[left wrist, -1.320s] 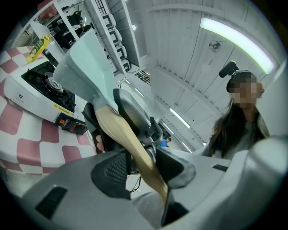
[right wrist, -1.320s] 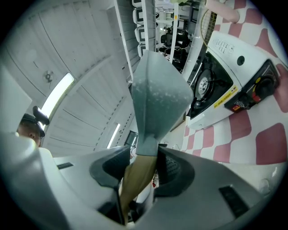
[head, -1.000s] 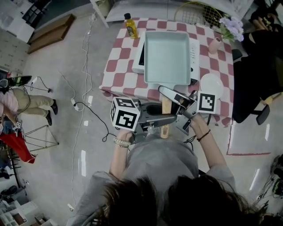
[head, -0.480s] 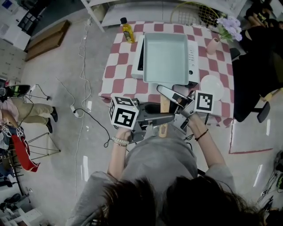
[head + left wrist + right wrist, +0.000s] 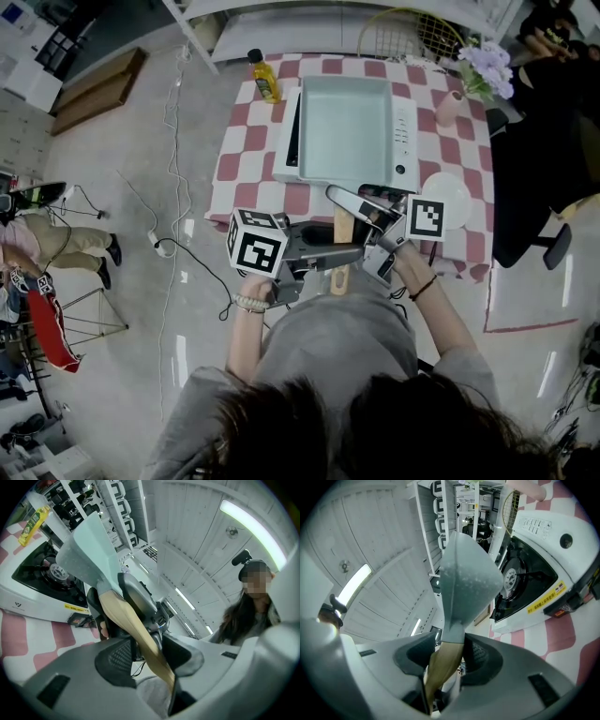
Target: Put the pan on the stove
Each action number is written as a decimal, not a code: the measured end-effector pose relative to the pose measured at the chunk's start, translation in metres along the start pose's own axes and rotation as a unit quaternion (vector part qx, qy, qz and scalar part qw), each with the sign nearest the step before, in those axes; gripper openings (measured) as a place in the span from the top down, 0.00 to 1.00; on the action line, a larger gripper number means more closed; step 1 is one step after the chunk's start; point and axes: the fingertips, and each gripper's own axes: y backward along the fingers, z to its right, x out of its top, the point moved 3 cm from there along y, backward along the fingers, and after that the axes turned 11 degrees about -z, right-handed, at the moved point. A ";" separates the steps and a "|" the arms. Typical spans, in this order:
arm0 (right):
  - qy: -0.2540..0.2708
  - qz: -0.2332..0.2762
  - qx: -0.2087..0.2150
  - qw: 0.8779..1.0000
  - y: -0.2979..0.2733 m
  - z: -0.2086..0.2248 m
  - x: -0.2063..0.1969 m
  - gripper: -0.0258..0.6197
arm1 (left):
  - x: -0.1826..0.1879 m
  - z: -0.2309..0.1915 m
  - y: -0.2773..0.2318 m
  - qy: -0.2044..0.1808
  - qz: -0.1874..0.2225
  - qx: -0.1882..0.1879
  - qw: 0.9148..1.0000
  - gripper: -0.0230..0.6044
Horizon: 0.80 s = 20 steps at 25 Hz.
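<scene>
On the checked counter (image 5: pixel 246 159) sits the stove (image 5: pixel 405 141). The pan (image 5: pixel 345 127) is over its burner, and I cannot tell whether it rests there. My left tool (image 5: pixel 140 644) and right tool (image 5: pixel 447 656) are both clamped on the pan's wooden handle (image 5: pixel 123 616).
</scene>
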 end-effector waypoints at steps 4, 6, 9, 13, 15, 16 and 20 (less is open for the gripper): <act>-0.007 -0.004 0.001 1.000 -0.002 0.009 0.013 0.68 | 0.011 -0.011 0.001 0.007 0.000 0.001 1.000 0.67; -0.011 -0.005 0.003 1.000 -0.003 0.014 0.019 0.68 | 0.016 -0.017 0.001 0.012 -0.001 0.002 1.000 0.67; -0.017 -0.009 0.003 1.000 -0.002 0.021 0.028 0.68 | 0.022 -0.026 0.000 0.020 0.001 0.002 1.000 0.67; -0.031 -0.013 0.004 0.999 -0.002 0.031 0.038 0.68 | 0.031 -0.037 -0.001 0.032 0.004 0.003 0.999 0.67; -0.035 -0.017 0.004 0.999 -0.003 0.036 0.043 0.68 | 0.034 -0.042 -0.001 0.036 0.005 0.005 0.999 0.67; -0.037 -0.019 0.004 0.999 -0.004 0.038 0.045 0.68 | 0.036 -0.044 0.000 0.037 0.007 0.005 0.999 0.67; -0.045 -0.022 0.001 0.999 -0.006 0.046 0.052 0.68 | 0.041 -0.053 0.001 0.042 0.011 0.002 0.999 0.67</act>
